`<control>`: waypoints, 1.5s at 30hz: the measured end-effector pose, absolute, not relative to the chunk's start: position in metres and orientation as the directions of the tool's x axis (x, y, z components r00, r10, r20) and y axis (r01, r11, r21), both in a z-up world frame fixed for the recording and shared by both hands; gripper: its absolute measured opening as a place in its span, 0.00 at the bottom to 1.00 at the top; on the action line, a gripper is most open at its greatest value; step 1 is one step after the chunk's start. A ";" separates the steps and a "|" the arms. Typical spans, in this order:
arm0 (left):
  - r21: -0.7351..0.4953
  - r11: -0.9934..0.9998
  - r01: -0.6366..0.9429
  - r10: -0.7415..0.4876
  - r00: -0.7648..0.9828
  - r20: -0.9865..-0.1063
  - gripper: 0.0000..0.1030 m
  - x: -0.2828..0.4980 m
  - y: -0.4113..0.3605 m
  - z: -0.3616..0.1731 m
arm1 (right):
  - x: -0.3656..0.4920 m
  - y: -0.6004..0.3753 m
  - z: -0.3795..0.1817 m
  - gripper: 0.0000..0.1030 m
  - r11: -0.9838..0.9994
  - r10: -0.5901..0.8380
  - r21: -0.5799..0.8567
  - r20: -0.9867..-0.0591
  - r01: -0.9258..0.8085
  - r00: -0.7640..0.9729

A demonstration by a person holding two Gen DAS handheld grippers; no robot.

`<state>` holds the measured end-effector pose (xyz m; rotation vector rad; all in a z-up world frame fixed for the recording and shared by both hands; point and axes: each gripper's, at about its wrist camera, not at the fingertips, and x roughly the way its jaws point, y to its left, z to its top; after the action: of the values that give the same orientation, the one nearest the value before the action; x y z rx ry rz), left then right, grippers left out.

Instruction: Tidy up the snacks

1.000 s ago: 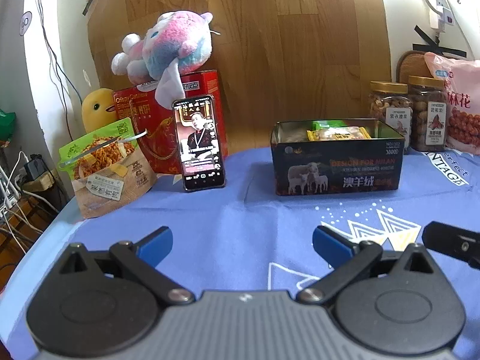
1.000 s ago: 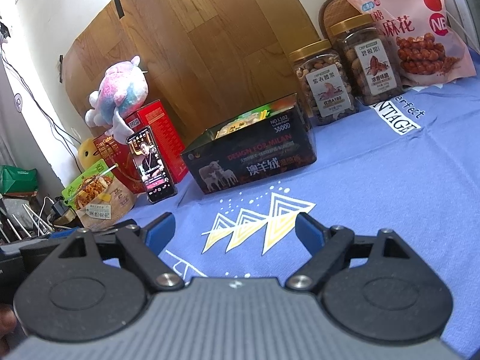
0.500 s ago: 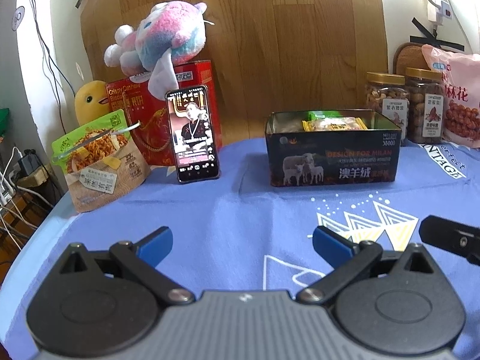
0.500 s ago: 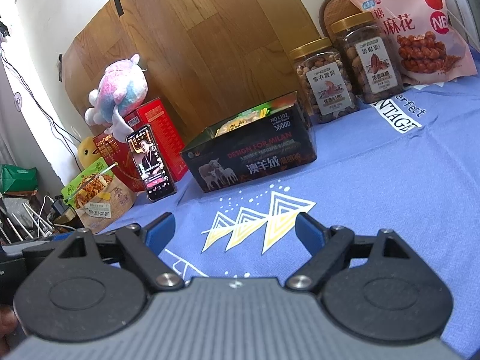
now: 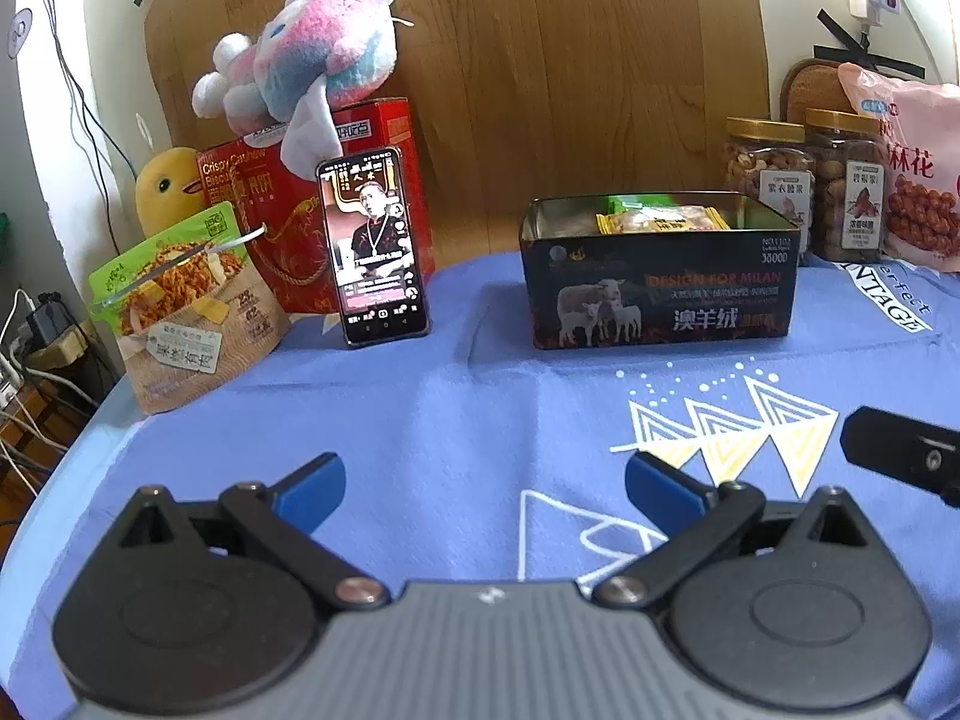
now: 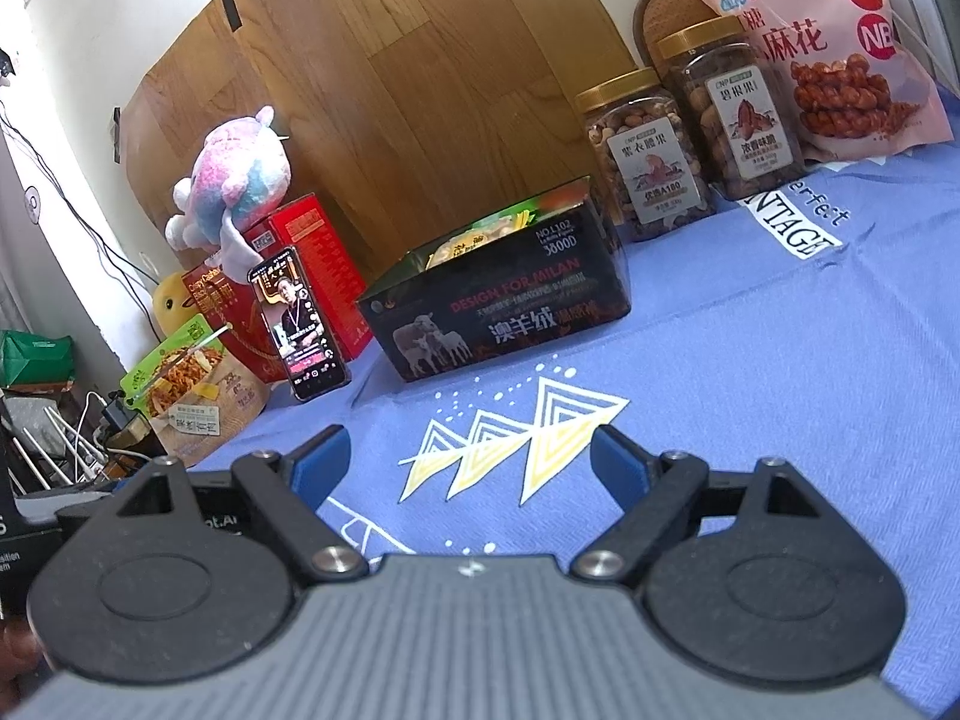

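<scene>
Blue printed cloth (image 5: 456,420) covers the table, with a wooden panel (image 5: 540,60) leaning behind it. Low over the near edge, the left gripper (image 5: 483,489) and the right gripper (image 6: 471,468) both hover with fingers spread wide and empty. Beyond them, toward the back edge, the dark tin (image 5: 660,294) stands open with wrapped snack packets (image 5: 657,219) already inside, so sorting looks partly done. Left loose are the green snack pouch (image 5: 180,306) at the back left corner, beside a propped phone (image 5: 375,246), and two nut jars (image 6: 690,150) plus a pink bag (image 6: 822,48) at the back right.
</scene>
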<state>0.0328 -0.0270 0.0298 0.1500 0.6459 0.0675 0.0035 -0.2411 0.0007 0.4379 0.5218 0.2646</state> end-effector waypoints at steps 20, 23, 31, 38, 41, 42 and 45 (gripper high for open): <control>0.155 0.988 -0.007 0.102 0.786 -0.610 1.00 0.033 -0.026 0.025 | 0.003 -0.241 -0.001 0.86 0.875 0.356 0.465 -0.427 -0.136 0.831; 0.157 0.988 -0.008 0.104 0.784 -0.612 1.00 0.034 -0.026 0.025 | 0.004 -0.241 -0.001 0.86 0.875 0.356 0.465 -0.427 -0.136 0.831; 0.156 0.988 -0.007 0.103 0.778 -0.619 1.00 0.035 -0.027 0.023 | 0.004 -0.241 -0.002 0.86 0.875 0.356 0.465 -0.430 -0.135 0.830; 0.157 0.988 -0.007 0.104 0.778 -0.620 1.00 0.034 -0.027 0.023 | 0.005 -0.241 -0.002 0.86 0.874 0.357 0.466 -0.430 -0.134 0.829; 0.157 0.988 -0.007 0.104 0.778 -0.619 1.00 0.034 -0.027 0.022 | 0.005 -0.241 -0.002 0.86 0.874 0.357 0.467 -0.431 -0.134 0.829; 0.157 0.988 -0.007 0.104 0.778 -0.619 1.00 0.034 -0.027 0.022 | 0.005 -0.241 -0.002 0.86 0.874 0.357 0.467 -0.431 -0.134 0.829; 0.157 0.988 -0.008 0.104 0.778 -0.620 1.00 0.034 -0.028 0.022 | 0.004 -0.241 -0.002 0.86 0.874 0.357 0.466 -0.431 -0.134 0.829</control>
<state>0.0340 -0.0276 0.0224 0.1489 0.6778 0.0608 0.0045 -0.2409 -0.0017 0.4364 0.5347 0.2692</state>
